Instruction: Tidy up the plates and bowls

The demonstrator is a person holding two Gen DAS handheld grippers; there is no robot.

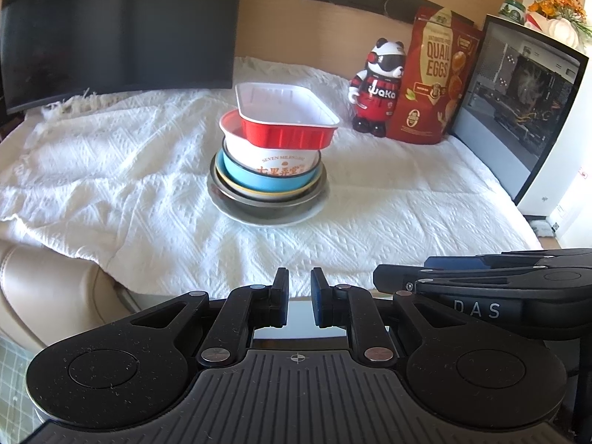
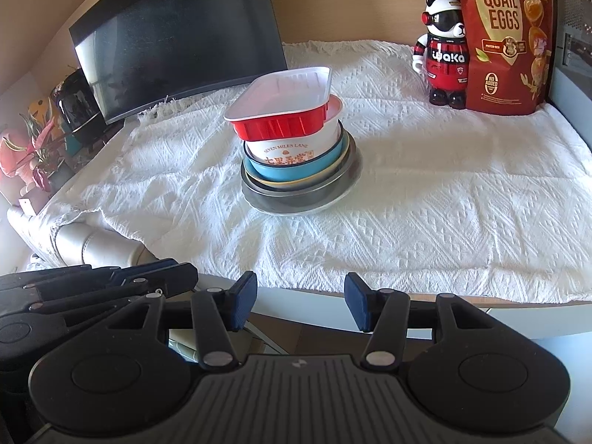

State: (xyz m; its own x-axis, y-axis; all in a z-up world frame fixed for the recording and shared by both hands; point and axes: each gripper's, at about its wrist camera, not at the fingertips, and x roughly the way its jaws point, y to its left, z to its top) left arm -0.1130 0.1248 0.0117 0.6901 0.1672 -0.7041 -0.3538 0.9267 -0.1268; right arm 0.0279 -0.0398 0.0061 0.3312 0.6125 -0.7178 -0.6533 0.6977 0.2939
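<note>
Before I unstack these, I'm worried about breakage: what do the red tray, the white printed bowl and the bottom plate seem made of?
Red tray: likely coated foil, given its ribbed, crimped walls and glossy white lining. White printed bowl: probably paper or thin plastic, being matte with a printed logo and a rolled rim. Bottom plate: looks like glazed ceramic, glossy white, though melamine is possible.

"SEVEN MILES LANE" on white paper bowl (image 2: 296, 148), "QUAIL EGGS", "ANTIBIOTIC-FREE" on red pouch (image 2: 507, 37), "waka" on panda figurine (image 2: 446, 59), "DAS" on right claw (image 1: 477, 309)
</note>
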